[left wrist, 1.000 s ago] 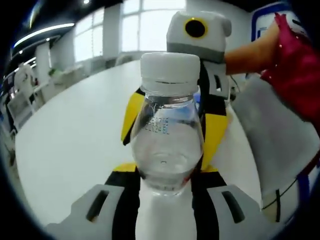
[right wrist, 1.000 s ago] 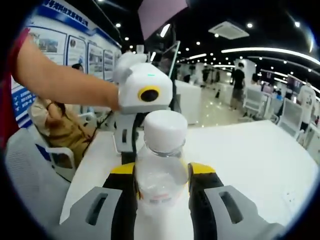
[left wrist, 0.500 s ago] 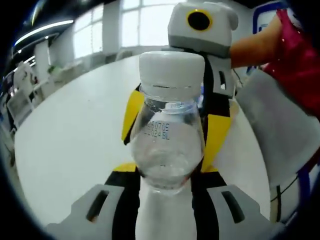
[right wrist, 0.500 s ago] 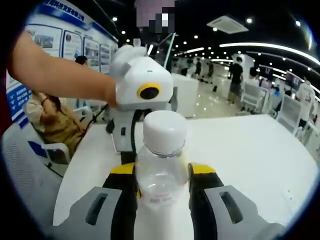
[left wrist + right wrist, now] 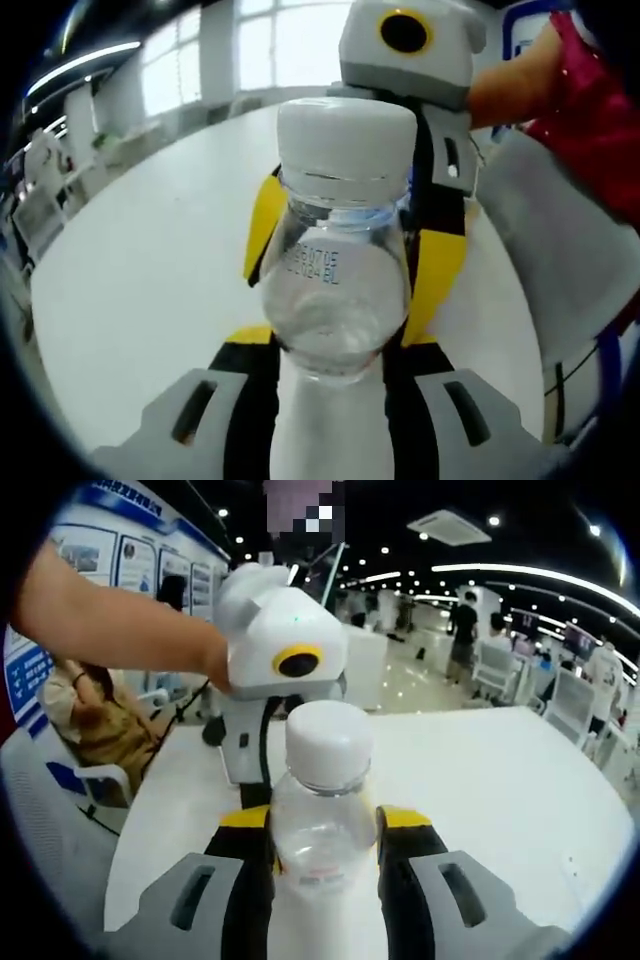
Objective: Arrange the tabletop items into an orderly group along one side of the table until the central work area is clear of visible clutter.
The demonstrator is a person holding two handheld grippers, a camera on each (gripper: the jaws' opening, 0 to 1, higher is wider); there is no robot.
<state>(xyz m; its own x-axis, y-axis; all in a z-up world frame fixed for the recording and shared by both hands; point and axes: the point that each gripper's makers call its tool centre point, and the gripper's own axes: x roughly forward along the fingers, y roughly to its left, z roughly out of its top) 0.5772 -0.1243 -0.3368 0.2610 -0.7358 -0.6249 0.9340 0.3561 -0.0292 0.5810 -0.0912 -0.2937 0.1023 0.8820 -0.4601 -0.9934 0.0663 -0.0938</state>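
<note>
While both tongs (image 5: 330, 360) (image 5: 322, 830) are clenching one capped bottle (image 5: 338, 290) (image 5: 322, 810), the white tabletop (image 5: 140, 270) is spreading toward 9 o'clock.

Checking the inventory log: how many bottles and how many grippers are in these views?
Clear plastic bottle with a white cap: 1
Grippers, left gripper and right gripper, both closed on that bottle: 2
Total: 3
</note>
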